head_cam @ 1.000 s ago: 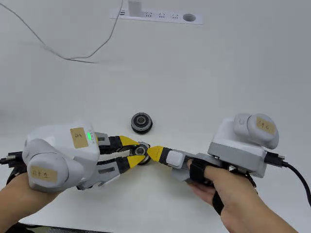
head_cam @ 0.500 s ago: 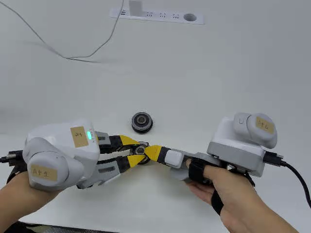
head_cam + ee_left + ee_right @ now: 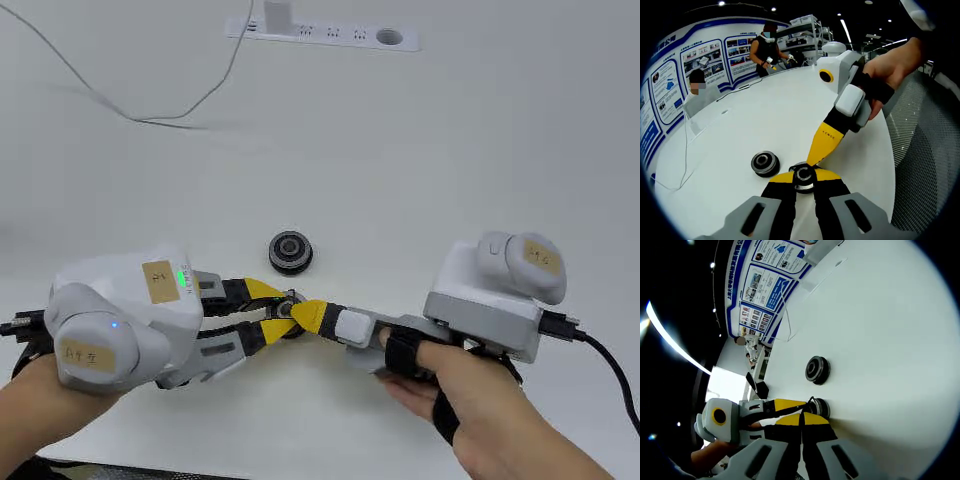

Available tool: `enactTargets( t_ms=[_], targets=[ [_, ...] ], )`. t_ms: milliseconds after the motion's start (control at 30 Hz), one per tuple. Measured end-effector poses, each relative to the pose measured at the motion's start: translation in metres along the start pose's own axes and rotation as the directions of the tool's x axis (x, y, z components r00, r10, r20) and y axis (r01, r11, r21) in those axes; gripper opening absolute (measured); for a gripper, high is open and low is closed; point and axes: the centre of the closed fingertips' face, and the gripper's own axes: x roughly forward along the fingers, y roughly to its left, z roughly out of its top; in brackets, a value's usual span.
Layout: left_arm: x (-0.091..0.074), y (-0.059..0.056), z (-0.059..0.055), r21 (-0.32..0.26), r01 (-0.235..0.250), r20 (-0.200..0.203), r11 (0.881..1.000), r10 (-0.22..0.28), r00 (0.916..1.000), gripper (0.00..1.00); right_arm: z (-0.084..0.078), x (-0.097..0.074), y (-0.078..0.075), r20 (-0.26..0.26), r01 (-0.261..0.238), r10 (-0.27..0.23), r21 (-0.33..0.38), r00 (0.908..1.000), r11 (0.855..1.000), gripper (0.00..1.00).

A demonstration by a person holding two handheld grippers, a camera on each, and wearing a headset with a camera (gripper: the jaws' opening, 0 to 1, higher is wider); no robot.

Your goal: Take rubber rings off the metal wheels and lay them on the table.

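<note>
Head view from above, gripper views low, opposed, sharing held wheel

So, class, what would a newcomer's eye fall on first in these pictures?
Two grippers meet nose to nose near the front of the white table. The left gripper is shut on a small metal wheel, and the right gripper, its yellow fingers closed, presses against that wheel's rim. Just behind them, a second wheel lies alone on the table.

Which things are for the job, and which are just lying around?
For the job: held wheel, loose wheel, left tool, right tool.
Lying about: power strip, cable.
</note>
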Motion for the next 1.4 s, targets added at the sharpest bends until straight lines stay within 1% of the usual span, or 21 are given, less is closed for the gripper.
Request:
enactTargets(
  t_ms=[433, 600, 867, 1067, 1100, 1133, 1200, 1400],
  targets=[
    [-0.0003, -0.0002, 0.0004, -0.005, -0.008, 0.007, 1.000, 0.008, 0.9999, 0.13, -0.0026, -0.0029, 0.0055, -0.005, -0.018, 0.018, -0.009, 0.9998, 1.000, 0.00],
    [-0.0004, -0.0004, 0.0005, 0.002, -0.012, 0.003, 1.000, 0.012, 0.9999, 0.13, -0.0028, -0.0034, 0.0059, 0.002, -0.020, 0.020, -0.006, 0.9998, 1.000, 0.00],
    [-0.0004, -0.0003, 0.0007, 0.008, -0.017, -0.001, 1.000, 0.017, 0.9998, 0.13, -0.0002, -0.0050, 0.0028, 0.015, -0.007, 0.008, -0.009, 0.9999, 1.000, 0.00],
    [-0.0001, 0.0003, 0.0004, -0.001, -0.019, -0.011, 1.000, 0.019, 0.9998, 0.14, 0.0013, -0.0046, 0.0003, 0.024, 0.006, -0.005, -0.013, 0.9997, 1.000, 0.00],
    [0.0000, 0.0005, 0.0005, -0.009, -0.017, -0.012, 1.000, 0.017, 0.9998, 0.14, 0.0015, -0.0045, -0.0002, 0.024, 0.008, -0.007, -0.013, 0.9997, 1.000, 0.00],
    [0.0003, 0.0008, 0.0002, -0.038, -0.014, -0.013, 0.999, 0.014, 0.9998, 0.14, 0.0018, -0.0044, -0.0007, 0.024, 0.009, -0.008, -0.014, 0.9997, 1.000, 0.00],
    [0.0004, 0.0006, 0.0003, -0.027, -0.011, -0.014, 1.000, 0.010, 0.9999, 0.14, 0.0021, -0.0042, -0.0013, 0.025, 0.011, -0.010, -0.016, 0.9996, 1.000, 0.00],
    [0.0014, 0.0011, 0.0008, -0.027, -0.001, -0.030, 1.000, 0.000, 0.9996, 0.14, 0.0030, -0.0043, -0.0035, 0.029, 0.022, -0.021, -0.023, 0.9993, 1.000, 0.01]
  ],
)
